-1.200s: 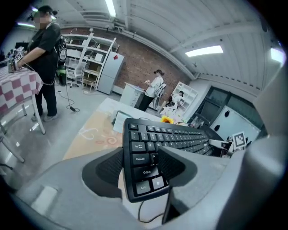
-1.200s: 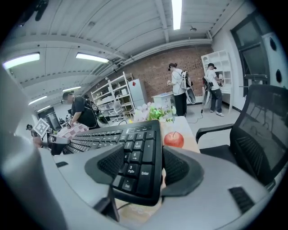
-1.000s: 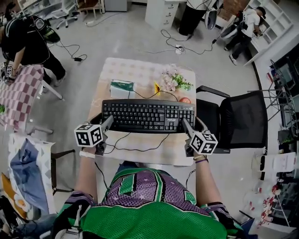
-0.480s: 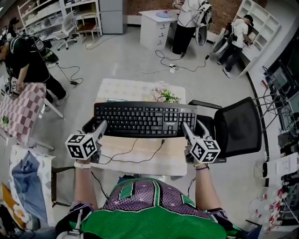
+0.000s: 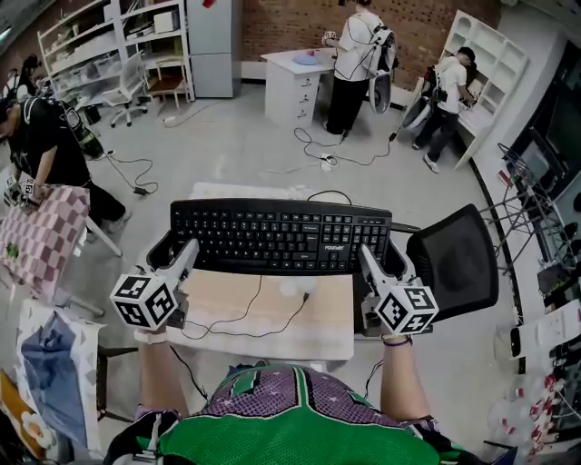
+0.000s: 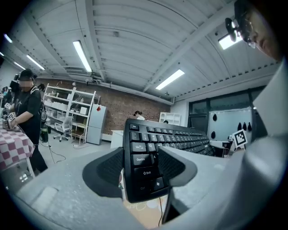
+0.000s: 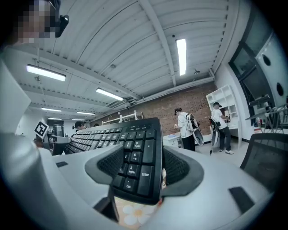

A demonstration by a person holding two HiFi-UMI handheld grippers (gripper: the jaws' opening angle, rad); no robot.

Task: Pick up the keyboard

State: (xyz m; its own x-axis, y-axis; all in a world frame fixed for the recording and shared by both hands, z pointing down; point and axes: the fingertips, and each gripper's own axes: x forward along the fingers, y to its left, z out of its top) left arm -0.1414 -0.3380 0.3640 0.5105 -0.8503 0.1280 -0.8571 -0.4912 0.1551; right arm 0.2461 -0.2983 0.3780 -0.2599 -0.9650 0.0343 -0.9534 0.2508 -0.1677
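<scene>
Head view: the keyboard (image 5: pixel 281 236) hangs level over the worktop's (image 5: pixel 272 318) far edge, its long axis running left to right. My left gripper (image 5: pixel 179 252) has its left end and my right gripper (image 5: pixel 374 259) its right end, both equally near.

Left gripper view: jaws clamped across the Shift-key end.

Right gripper view: jaws clamped across the number-pad end.

I judge that any further lift needs the 2 ends rising together.

Grey floor (image 5: pixel 245 136), brick wall (image 5: pixel 281 27), white shelves (image 5: pixel 91 45), black chair (image 5: pixel 454 259)
</scene>
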